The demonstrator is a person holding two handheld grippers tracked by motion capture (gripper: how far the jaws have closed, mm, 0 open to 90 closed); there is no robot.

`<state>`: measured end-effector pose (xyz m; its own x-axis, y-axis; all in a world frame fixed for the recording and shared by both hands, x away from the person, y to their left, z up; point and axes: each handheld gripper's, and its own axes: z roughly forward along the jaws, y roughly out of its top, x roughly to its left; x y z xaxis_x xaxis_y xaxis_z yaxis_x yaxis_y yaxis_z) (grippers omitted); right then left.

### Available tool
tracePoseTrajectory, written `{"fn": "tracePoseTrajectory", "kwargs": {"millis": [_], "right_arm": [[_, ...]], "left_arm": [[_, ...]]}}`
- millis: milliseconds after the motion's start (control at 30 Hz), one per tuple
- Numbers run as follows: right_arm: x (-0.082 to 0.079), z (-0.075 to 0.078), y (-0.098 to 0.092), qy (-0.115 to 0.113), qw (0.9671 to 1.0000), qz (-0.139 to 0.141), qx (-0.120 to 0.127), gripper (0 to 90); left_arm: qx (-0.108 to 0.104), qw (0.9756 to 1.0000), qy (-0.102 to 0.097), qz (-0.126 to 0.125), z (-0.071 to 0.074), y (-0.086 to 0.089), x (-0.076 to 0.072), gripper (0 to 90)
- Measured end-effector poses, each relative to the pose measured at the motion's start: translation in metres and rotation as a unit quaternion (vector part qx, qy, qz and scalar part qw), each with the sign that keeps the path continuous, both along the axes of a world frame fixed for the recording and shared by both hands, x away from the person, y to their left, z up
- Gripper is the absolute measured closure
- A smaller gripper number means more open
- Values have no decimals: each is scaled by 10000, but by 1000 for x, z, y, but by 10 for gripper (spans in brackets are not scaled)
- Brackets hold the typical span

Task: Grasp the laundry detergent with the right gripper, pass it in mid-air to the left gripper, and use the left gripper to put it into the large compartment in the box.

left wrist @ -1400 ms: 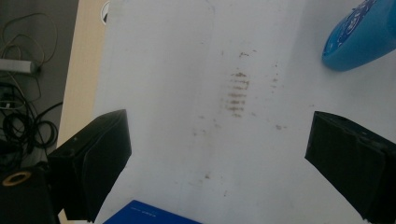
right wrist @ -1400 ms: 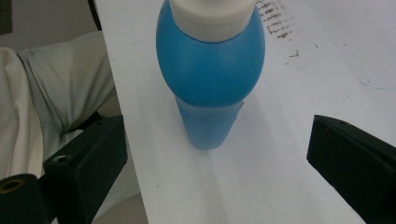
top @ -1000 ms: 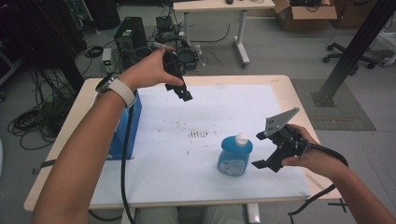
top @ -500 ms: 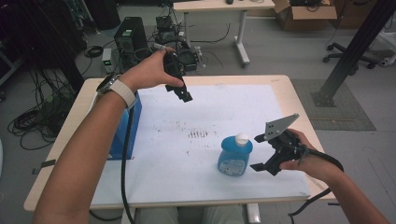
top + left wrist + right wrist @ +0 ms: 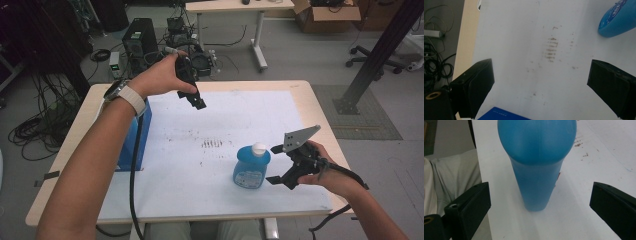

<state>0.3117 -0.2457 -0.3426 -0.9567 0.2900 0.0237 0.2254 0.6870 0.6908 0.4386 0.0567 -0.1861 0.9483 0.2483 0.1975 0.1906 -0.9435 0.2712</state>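
Grey floor (image 5: 300, 55) around a wooden table (image 5: 310, 100); beyond it a second desk (image 5: 235, 6), cables (image 5: 30, 135), possibly an office chair (image 5: 372, 56), dim.

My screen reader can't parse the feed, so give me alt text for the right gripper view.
A blue bottle stands upright on the white table top, centred between the right tool's two black jaws, which are open wide and clear of it on both sides. Brown specks mark the table behind it, and light cloth shows past the table edge at left.

Open sheet (image 5: 230, 125) around blue bottle (image 5: 251, 166); blue box (image 5: 134, 141) apparently blocks the left edge.
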Motion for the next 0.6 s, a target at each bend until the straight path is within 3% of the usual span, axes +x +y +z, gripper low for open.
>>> {"fn": "tracePoseTrajectory", "kwargs": {"millis": [600], "right_arm": [[1,-10,3,-22,9997,16,233,34]], "left_arm": [[14,10000,-12,14,0,1,0,74]]}}
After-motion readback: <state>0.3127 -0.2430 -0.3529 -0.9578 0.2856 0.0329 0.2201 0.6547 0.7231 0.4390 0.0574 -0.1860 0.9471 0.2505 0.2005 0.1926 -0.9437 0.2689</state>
